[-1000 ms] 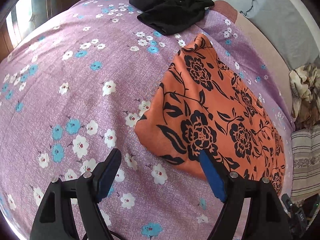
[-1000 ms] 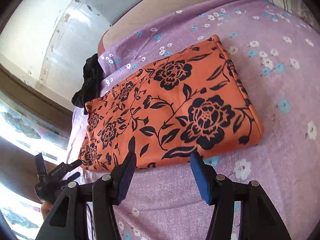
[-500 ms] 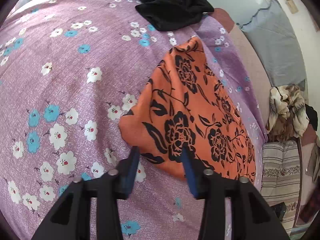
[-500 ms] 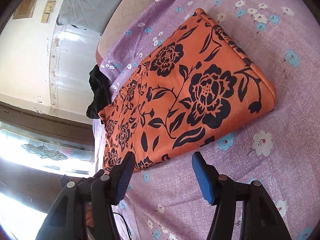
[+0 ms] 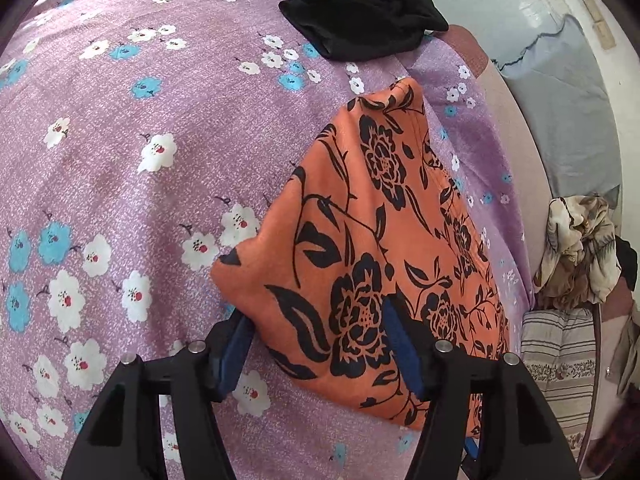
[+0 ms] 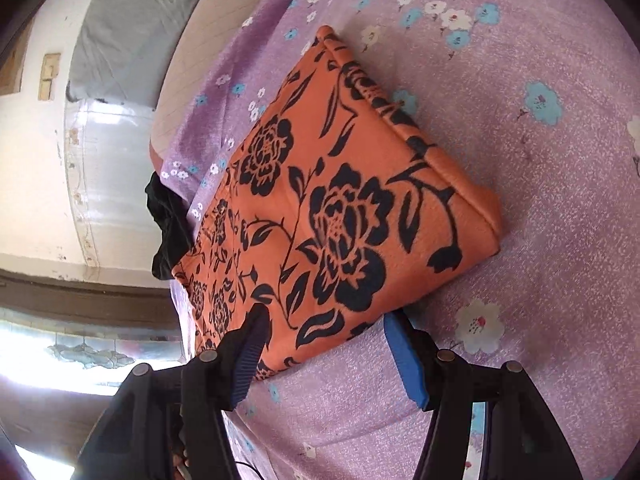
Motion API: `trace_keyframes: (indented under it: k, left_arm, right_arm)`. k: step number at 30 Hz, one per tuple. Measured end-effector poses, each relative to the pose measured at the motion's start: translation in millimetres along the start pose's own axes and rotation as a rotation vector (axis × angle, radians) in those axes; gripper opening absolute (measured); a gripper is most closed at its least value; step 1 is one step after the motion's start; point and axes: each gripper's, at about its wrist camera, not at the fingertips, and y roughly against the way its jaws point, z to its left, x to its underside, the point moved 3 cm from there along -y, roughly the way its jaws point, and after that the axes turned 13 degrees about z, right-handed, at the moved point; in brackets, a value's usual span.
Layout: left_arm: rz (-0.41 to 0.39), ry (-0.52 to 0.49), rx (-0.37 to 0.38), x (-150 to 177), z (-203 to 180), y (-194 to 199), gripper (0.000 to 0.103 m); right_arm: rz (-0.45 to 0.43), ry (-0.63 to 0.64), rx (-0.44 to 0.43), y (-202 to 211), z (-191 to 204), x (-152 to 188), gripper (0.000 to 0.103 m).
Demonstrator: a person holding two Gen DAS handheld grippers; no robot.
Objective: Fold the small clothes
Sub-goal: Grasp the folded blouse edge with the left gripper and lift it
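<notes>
L gripper (image 5: 316, 350) jaws just opened a bit, partly open, straddling near corner of folded orange floral garment (image 5: 372, 264); pads not visibly pinching. R gripper (image 6: 326, 354) partly open at the garment's (image 6: 328, 200) other near edge, cloth between fingers, not clamped. Garment lies on purple floral bedsheet (image 5: 120, 160). Black garment (image 5: 360, 12) well beyond.

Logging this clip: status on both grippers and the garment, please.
Left gripper astride near corner of folded orange black-flowered cloth, jaws just reopening, not clamped. Right gripper open at the cloth's near edge. Crumpled black garment lies apart, not in the way.
</notes>
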Motion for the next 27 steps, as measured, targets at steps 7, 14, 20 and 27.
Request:
trace_keyframes:
  k: [7,14,20,27]
  left_arm:
    - [-0.046,-0.040,-0.059,2.2,-8.7,-1.0,0.034]
    - [-0.049,-0.033,-0.036,-0.2,-6.5,-6.4,0.051]
    - [-0.076,-0.049,-0.057,0.2,-8.6,-8.7,0.032]
    - [-0.101,-0.017,-0.031,2.9,-8.8,-0.5,0.023]
  right_arm:
    - [-0.061,-0.122,-0.085,7.4,-18.8,-21.4,0.064]
    - [-0.121,-0.006,-0.036,-0.5,1.2,-35.9,0.065]
    - [-0.121,0.106,0.123,-14.3,16.8,-40.5,0.029]
    - [-0.193,0.251,0.202,-5.5,42.0,-30.5,0.019]
